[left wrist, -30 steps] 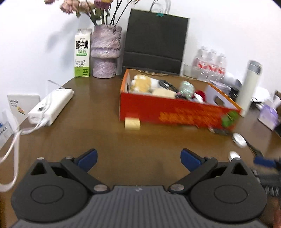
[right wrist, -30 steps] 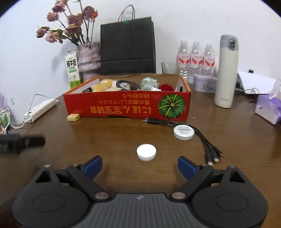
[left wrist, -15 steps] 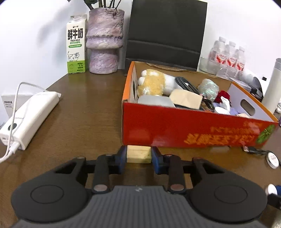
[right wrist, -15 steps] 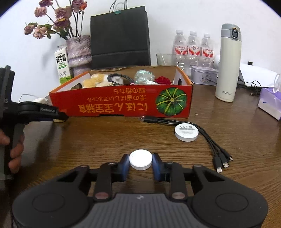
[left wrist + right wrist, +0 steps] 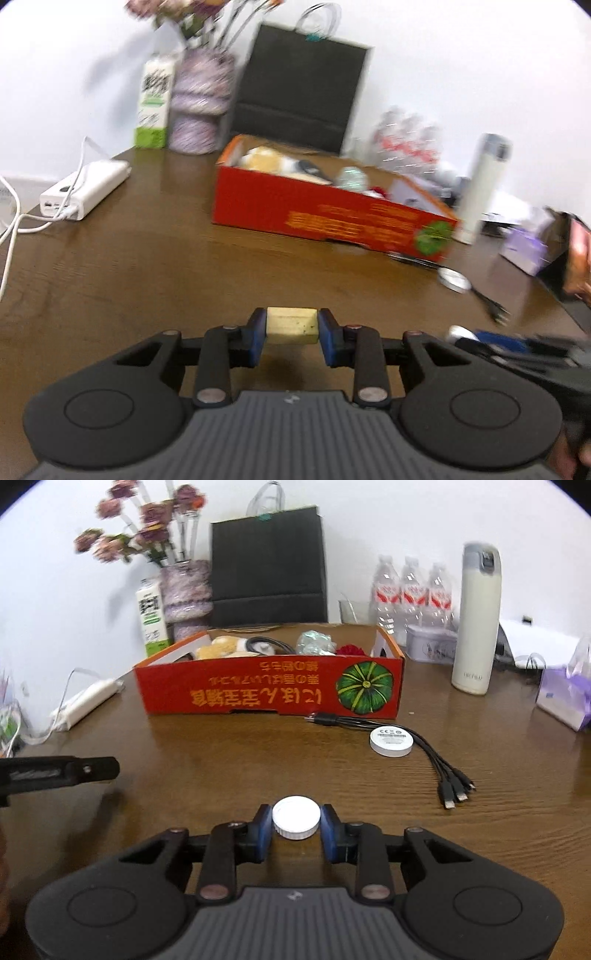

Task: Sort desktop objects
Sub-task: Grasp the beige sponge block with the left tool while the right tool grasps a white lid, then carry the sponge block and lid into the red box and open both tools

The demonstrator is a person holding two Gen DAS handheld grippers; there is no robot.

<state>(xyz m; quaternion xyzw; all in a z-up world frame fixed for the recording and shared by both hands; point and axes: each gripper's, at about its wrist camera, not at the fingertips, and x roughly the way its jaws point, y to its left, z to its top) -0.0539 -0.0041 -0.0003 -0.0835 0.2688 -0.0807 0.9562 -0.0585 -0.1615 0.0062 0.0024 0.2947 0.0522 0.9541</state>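
My left gripper [image 5: 291, 334] is shut on a small pale yellow block [image 5: 291, 325], held clear of the brown table well in front of the red cardboard box [image 5: 325, 218]. My right gripper [image 5: 295, 821] is shut on a white round cap [image 5: 296, 816], its blue pads pressing both sides. The red box [image 5: 269, 694] with a pumpkin picture holds a plush toy, a cable and other small items. The left gripper's arm [image 5: 55, 773] shows at the left edge of the right wrist view; the right gripper shows blurred at the lower right of the left wrist view.
A white round puck [image 5: 391, 740] and a black multi-plug cable [image 5: 439, 771] lie before the box. A white flask [image 5: 476, 627], water bottles [image 5: 410, 594], tissue pack [image 5: 565, 698], black bag [image 5: 269, 565], vase [image 5: 184, 590], milk carton [image 5: 151, 616] and white power bank [image 5: 86, 190] ring the table.
Both grippers shut, the left on the yellow block by the box, the right on the white cap. The left gripper then pulled back from the box with the block.
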